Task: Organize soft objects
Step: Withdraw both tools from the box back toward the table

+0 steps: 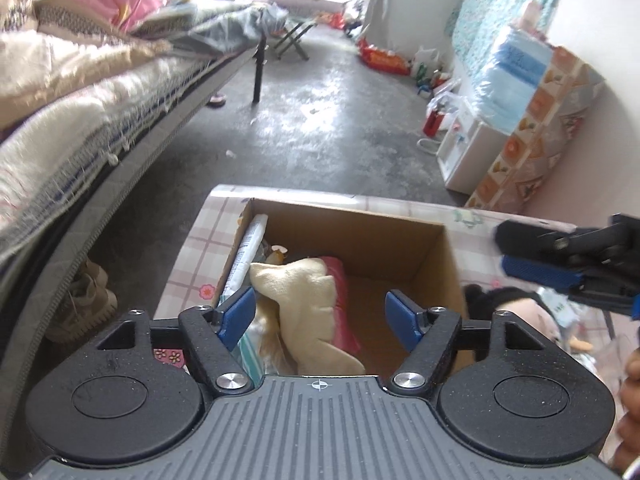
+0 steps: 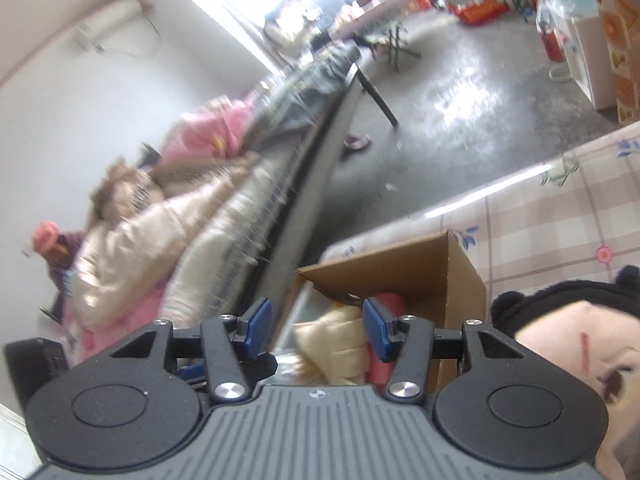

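An open cardboard box (image 1: 400, 248) stands on a table with a checked cloth (image 1: 208, 248). Inside lie a cream plush toy (image 1: 304, 292), a red soft item (image 1: 340, 280) and a white pack (image 1: 248, 252) along the left wall. My left gripper (image 1: 320, 316) hovers open above the box with nothing between its pads. To the right of the box lies a doll with black hair (image 1: 516, 312). Above the doll, my right gripper (image 1: 516, 254) is open and empty. In the right wrist view, this gripper (image 2: 318, 324) points toward the box (image 2: 420, 264) and plush toy (image 2: 336, 336), with the doll (image 2: 580, 340) at lower right.
A bed piled with bedding (image 1: 80, 120) runs along the left, with shoes (image 1: 84, 308) under it. Grey concrete floor (image 1: 320, 120) stretches beyond the table. A white cabinet (image 1: 472, 152) and bags stand by the right wall. A person's hand (image 1: 632, 380) shows at the right edge.
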Tool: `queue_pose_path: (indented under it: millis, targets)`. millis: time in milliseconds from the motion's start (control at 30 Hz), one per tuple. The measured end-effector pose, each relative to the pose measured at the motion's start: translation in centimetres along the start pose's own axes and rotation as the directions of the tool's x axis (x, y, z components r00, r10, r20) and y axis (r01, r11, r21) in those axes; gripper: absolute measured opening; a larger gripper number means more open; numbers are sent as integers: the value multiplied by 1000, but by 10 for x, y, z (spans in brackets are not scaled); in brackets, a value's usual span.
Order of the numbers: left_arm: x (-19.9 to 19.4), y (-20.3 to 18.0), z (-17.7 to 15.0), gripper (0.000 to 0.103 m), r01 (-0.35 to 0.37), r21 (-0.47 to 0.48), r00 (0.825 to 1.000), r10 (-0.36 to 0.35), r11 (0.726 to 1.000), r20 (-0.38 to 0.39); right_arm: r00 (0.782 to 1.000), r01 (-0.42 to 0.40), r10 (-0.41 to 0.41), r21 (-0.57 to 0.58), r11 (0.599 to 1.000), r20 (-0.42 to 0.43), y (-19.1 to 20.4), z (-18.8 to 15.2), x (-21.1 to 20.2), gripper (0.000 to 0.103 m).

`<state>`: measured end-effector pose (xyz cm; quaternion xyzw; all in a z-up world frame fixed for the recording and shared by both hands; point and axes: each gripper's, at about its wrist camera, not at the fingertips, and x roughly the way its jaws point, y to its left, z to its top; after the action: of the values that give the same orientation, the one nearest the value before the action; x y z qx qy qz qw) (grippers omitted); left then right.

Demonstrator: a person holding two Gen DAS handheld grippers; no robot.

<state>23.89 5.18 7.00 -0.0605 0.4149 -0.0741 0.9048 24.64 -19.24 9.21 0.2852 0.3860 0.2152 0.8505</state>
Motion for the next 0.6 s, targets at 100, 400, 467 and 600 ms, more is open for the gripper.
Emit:
queue_pose_path:
  millis: [100, 400, 467, 600]
  targets:
    - [-35, -11, -12, 77, 11, 86, 999, -14, 996, 44, 998, -47, 47, -12, 999, 46, 1, -8, -46, 53]
    - [-131, -35, -53, 87, 41, 204, 984, -75, 978, 161, 981, -102, 111, -68, 993, 156, -6, -62, -187, 57]
    - [-147, -38, -65, 88, 64, 217, 981, -101, 974, 165, 977, -110, 122, -76, 991, 173, -12, -79, -215, 57]
    - [-171, -45, -94, 92, 152, 231, 969, -191, 961, 157, 969, -87, 103, -81, 993, 223, -30, -119, -267, 61]
